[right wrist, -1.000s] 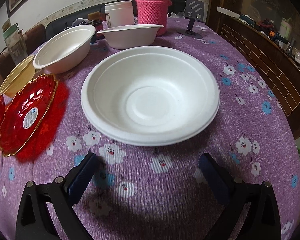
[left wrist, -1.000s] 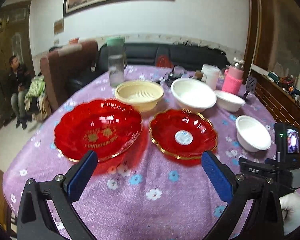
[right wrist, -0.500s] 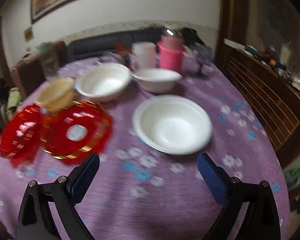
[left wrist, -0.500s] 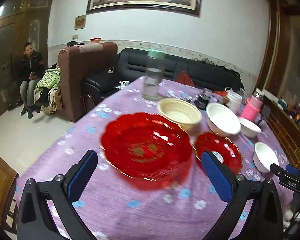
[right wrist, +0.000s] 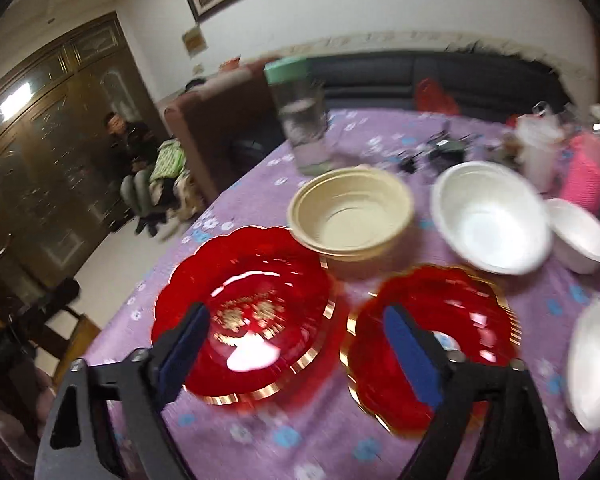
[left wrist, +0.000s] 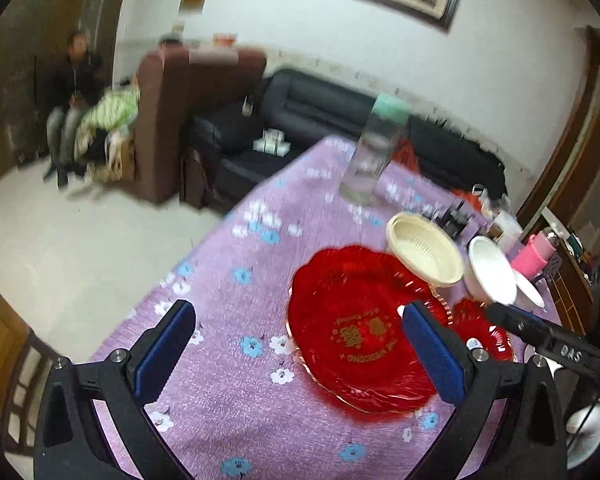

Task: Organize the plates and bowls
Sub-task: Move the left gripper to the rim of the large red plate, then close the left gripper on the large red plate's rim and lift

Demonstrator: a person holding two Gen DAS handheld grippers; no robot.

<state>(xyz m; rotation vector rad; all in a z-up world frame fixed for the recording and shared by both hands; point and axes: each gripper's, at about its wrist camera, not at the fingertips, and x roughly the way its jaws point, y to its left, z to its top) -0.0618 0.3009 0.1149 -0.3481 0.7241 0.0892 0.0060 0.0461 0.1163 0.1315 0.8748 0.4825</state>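
Plates [right wrist: 244, 312] beside bowls [right wrist: 350, 216]; bottle [right wrist: 302, 120] behind.

On the purple flowered cloth we see a large translucent red scalloped plate with a gold rim and gold lettering at its centre [right wrist: 246, 312], lying flat and empty, and just to its right a smaller red scalloped gold-rimmed plate with a white round label inside [right wrist: 432, 338], also flat. Behind them we find a cream plastic bowl with a ribbed inside [right wrist: 352, 216], upright and touching the large plate's far edge. To its right we see a large white bowl [right wrist: 490, 216], then a smaller white bowl [right wrist: 580, 236], and a third white bowl [right wrist: 596, 364] nearer, at the right edge, all upright and empty.
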